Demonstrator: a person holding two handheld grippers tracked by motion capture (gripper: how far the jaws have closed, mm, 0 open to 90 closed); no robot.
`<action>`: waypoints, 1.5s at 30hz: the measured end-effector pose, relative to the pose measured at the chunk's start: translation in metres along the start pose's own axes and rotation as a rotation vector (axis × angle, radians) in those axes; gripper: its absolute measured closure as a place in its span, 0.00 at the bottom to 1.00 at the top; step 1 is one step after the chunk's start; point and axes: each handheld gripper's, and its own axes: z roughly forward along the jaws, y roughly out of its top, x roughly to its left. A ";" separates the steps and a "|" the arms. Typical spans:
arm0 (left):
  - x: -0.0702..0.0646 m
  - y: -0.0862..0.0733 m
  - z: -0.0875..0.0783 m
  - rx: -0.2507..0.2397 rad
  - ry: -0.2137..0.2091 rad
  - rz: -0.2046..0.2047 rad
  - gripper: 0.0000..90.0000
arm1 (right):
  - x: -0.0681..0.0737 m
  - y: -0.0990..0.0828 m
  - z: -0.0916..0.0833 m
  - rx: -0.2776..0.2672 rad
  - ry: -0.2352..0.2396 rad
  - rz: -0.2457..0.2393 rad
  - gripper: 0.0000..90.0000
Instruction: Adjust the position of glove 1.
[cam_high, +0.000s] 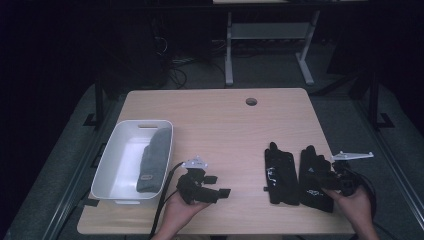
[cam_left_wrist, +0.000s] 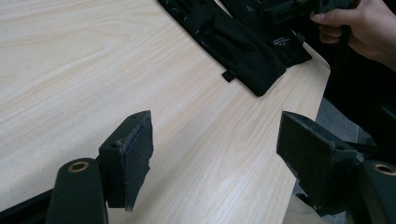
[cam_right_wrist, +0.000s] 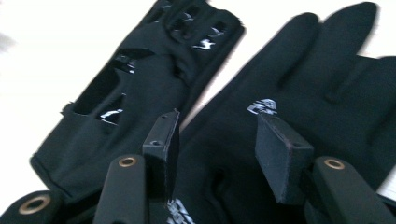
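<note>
We are at a pale wooden table (cam_high: 220, 120) in a dim room, a desk frame and loose cables dark behind it. Two black gloves lie flat side by side near the right front corner. The right glove (cam_high: 314, 179) is the one in hand, and the left glove (cam_high: 281, 172) sits just beside it, nearly touching along its edge. A white bin (cam_high: 112, 160) at the table's left holds a grey folded cloth (cam_high: 154, 159).

The right gripper (cam_right_wrist: 214, 140) hangs low over the right glove's palm, near the cuff. Its jaws stand partly apart with the fabric beneath and between them — we cannot see the pads pressing yet, so we read it as not gripping. The left gripper (cam_left_wrist: 215, 158) waits over bare wood with its jaws wide, holding nothing.

We judge the glove light, soft and limp — it should fold and droop once lifted, fingers trailing. It looks neither fragile nor slippery, though thin cloth lying flat gives little to bite. Pinching up a fold at the cuff or palm edge should serve best, well away from the neighbouring glove so both do not rise together.
</note>
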 end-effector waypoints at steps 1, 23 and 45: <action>0.000 0.000 0.000 0.000 -0.001 -0.001 0.30 | -0.001 -0.001 -0.001 0.003 -0.012 -0.003 0.56; 0.000 -0.002 0.000 -0.005 -0.010 -0.003 0.30 | 0.008 -0.008 0.006 0.048 -0.210 -0.193 0.71; 0.001 -0.002 -0.004 -0.012 -0.006 -0.003 0.30 | 0.005 -0.005 0.002 0.035 -0.152 -0.132 0.94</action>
